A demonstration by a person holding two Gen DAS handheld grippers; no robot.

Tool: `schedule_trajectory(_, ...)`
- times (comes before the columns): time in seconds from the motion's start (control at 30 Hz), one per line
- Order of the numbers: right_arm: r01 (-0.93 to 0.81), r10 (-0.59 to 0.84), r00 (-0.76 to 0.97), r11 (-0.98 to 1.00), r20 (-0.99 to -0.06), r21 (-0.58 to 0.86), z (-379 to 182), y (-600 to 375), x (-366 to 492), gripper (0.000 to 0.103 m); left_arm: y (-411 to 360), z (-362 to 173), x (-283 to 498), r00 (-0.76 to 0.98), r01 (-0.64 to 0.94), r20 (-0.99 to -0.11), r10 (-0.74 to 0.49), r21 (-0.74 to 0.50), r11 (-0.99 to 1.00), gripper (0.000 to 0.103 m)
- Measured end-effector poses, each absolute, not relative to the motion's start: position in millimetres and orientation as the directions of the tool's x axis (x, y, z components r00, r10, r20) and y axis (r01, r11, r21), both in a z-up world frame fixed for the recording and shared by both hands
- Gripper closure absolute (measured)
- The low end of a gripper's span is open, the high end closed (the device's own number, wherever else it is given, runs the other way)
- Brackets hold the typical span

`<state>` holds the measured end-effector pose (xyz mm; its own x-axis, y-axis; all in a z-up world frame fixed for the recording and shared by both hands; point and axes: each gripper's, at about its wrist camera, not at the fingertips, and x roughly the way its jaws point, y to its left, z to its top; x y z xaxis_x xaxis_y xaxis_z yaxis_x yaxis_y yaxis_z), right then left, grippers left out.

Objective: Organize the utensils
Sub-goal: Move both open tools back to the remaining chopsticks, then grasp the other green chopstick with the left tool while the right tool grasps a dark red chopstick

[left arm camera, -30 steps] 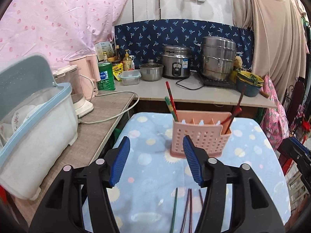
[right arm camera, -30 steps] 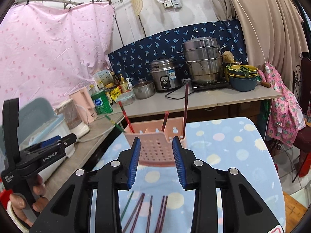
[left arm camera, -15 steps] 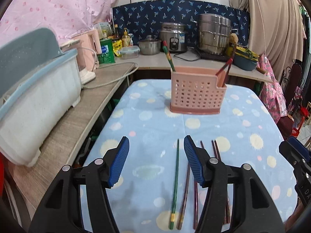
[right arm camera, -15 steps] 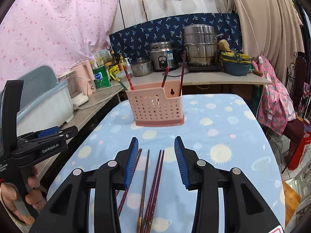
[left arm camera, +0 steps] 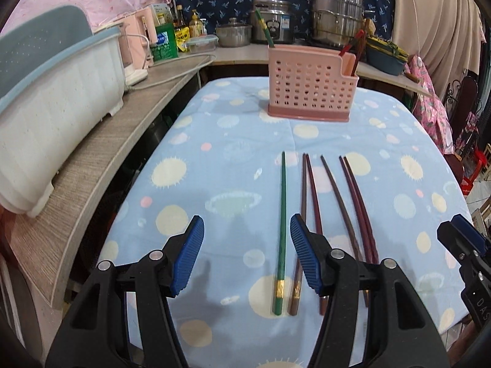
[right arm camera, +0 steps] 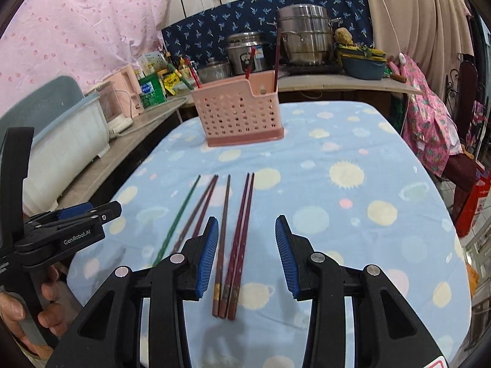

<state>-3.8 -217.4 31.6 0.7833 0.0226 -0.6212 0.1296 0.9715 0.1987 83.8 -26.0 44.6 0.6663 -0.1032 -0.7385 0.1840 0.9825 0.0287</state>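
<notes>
Only in the right wrist view is a hand (right arm camera: 29, 316) seen, gripping the left gripper (left arm camera: 247, 251) — "GenRobot.AI" is read there. Both it and the right gripper (right arm camera: 247, 256) are held unclenched over chopsticks (left arm camera: 281, 230) — caddy (left arm camera: 311, 87) beyond.

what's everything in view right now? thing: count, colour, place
green chopstick: 1, green, flat on the tablecloth, leftmost of the row
dark red and brown chopsticks: 5, beside it on the cloth
utensil holder: 1, pink, perforated, far end of the table; a few chopsticks stand in it
tablecloth: 1, light blue with pale dots
dish rack box: 1, white with blue lid, left counter
rice cooker: 1, steel, back counter
steamer pot: 1, steel, back counter
small lidded pot: 1, steel
bottles and packets: several, count unclear
left gripper: black, blue pads, open above the green chopstick
right gripper: open above the right-hand chopsticks
hand: 1, holding the left gripper's handle
</notes>
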Motion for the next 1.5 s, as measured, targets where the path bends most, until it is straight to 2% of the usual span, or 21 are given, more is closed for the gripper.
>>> schedule_trajectory(0.4, 0.132, 0.005, 0.722, 0.981, -0.692, 0.145, -16.7, -195.4, -6.2, 0.065, -18.6, -8.0, 75.2, 0.591, 0.199, -0.800, -0.102, 0.022, 0.980, 0.047)
schedule_trajectory(0.83, 0.132, -0.010, 0.696, 0.985, -0.718, 0.115, -34.5, -185.8, -4.7, 0.067, -14.2, -24.1, 71.6, 0.567, 0.204, -0.814, -0.126, -0.009, 0.979, 0.046)
schedule_trajectory(1.3, 0.128, -0.029, 0.686, 0.988, -0.727, 0.082, -41.9, -184.9, -4.7, 0.077, -18.2, -29.8, 74.5, 0.553, 0.214, -0.823, -0.130, -0.011, 0.977, 0.046)
schedule_trajectory(1.4, 0.131, -0.044, 0.682, 0.989, -0.730, 0.062, -45.2, -184.9, -4.8, 0.085, -20.0, -29.1, 73.8, 0.550, 0.219, -0.824, -0.137, -0.016, 0.976, 0.045)
schedule_trajectory(1.5, 0.136, -0.049, 0.682, 0.989, -0.730, 0.061, -45.3, -185.7, -5.2, 0.089, -23.0, -31.5, 73.5, 0.544, 0.224, -0.828, -0.135, -0.012, 0.974, 0.045)
